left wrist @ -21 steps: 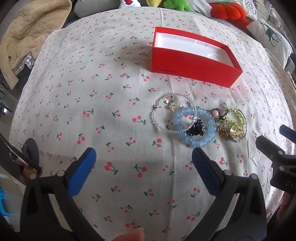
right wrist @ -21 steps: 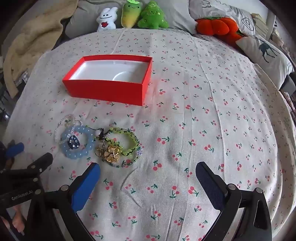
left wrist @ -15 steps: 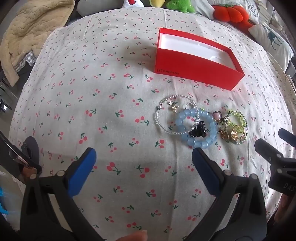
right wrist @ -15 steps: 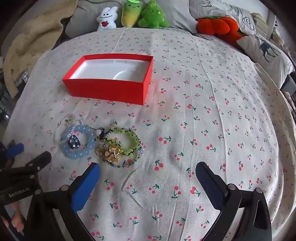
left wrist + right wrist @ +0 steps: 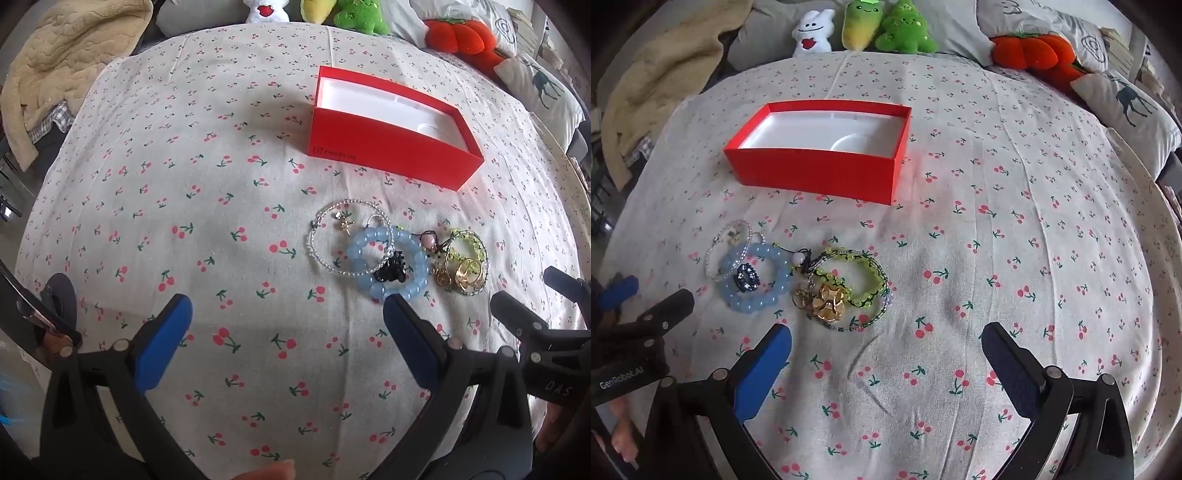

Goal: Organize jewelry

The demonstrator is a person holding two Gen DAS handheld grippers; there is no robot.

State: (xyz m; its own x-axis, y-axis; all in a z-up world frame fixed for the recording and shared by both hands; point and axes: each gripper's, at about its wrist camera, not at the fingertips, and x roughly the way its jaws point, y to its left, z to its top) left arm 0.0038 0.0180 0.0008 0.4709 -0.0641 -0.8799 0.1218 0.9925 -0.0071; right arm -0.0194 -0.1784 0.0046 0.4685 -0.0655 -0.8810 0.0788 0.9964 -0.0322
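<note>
Where cherry-print cloth (image 5: 207,192) wrinkles, glossy round-beaded bracelets (image 5: 388,266).

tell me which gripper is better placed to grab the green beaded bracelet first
Right, probably. The green beaded bracelet lies just ahead of the open right gripper; the blue bead bracelet lies between it and the open left gripper.

A bed (image 5: 1015,229) under a cherry-print sheet fills the view; plush toys (image 5: 882,26) at 12 o'clock, pillows (image 5: 1126,110) at 2, beige blanket (image 5: 653,85) at 10.
</note>
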